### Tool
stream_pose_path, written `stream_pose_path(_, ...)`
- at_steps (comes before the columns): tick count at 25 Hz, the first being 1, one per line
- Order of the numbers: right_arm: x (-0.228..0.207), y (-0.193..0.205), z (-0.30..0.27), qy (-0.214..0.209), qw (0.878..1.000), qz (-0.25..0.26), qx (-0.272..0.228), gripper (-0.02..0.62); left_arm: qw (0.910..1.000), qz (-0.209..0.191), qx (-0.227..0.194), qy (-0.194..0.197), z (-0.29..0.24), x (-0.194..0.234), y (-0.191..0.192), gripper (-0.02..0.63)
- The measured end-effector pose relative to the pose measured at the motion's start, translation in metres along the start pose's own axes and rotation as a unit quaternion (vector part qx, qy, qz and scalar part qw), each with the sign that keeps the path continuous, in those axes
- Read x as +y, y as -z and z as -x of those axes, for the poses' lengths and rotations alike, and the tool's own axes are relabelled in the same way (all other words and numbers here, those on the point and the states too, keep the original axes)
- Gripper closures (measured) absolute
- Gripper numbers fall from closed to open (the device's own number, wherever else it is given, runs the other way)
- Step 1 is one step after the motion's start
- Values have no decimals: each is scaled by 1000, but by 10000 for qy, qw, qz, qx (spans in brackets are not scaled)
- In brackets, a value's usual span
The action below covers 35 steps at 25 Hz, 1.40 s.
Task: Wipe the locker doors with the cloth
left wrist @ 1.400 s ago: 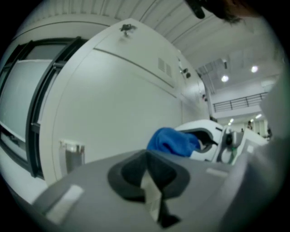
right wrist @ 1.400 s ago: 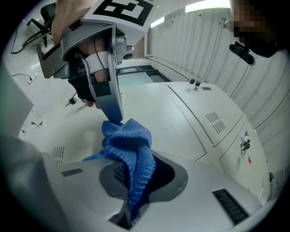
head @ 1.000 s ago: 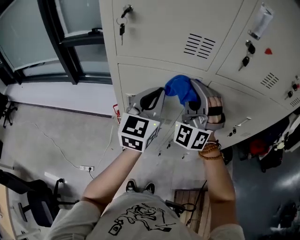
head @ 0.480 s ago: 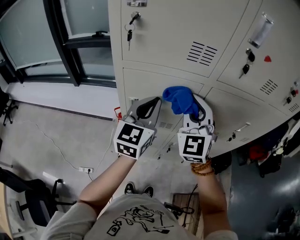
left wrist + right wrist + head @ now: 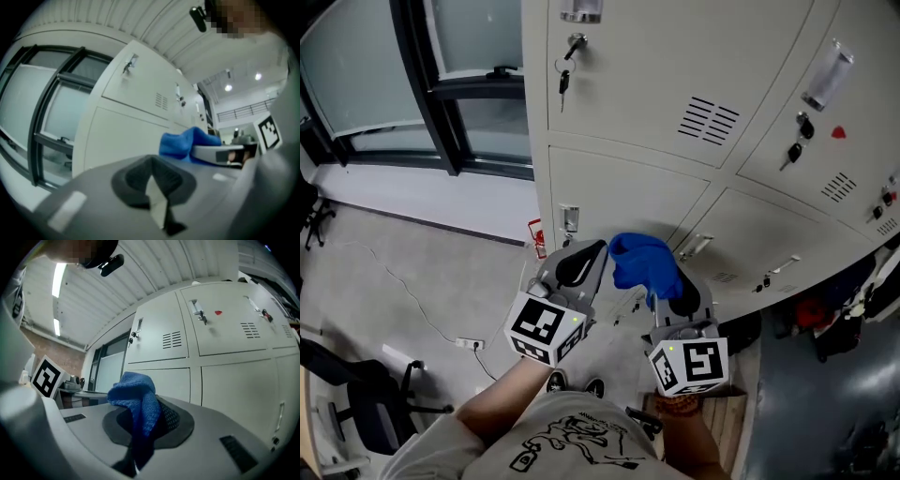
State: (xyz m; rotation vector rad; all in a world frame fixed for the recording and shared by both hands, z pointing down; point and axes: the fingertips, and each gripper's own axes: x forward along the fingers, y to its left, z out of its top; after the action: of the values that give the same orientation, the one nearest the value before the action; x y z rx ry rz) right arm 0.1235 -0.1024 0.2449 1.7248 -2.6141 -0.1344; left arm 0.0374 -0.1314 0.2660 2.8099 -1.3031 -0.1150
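Fingers point(image 5: 176, 420) of our right gripper point(image 5: 140, 434) are clenched on the blue cloth point(image 5: 136, 394), which bunches up above the pads. We hold it in front of the lower locker door point(image 5: 619, 192), apparently off its face. Our left gripper point(image 5: 154, 187) has its jaws pressed together on nothing, just beside the right one. We judge ourselves between strokes; next we need to press the cloth's loose bulk flat against the door panel and sweep across it — minding the key point(image 5: 565, 80) hanging from the door above.
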Motion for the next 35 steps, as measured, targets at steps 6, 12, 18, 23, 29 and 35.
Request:
stream_pose_path(6, 8, 4, 21, -186, 9986, -497, -61, 549, 10000, -13, 95, 6, 16, -3, 10, 607)
stream_pose_path(12, 8, 7, 20, -202, 9974, -680, -83, 549, 9999, 76, 145, 5, 15, 0, 18, 607)
stream_pose_path(18, 11, 9, 17, -186, 9975, -685, -65, 551, 9999, 77, 127, 31, 14, 1, 17, 607)
stream_pose_path(23, 14, 10, 16, -232, 9970, -742, -59, 551, 9999, 84, 129, 34, 13, 2, 17, 607)
stream_pose_path(29, 14, 11, 16, -225, 9970, -740, -42, 551, 9997, 133, 183, 70, 13, -1, 22, 607)
stream_pose_path(35, 13, 12, 19, -186, 9970, -744, -22, 551, 9997, 126, 181, 81, 13, -3, 21, 607)
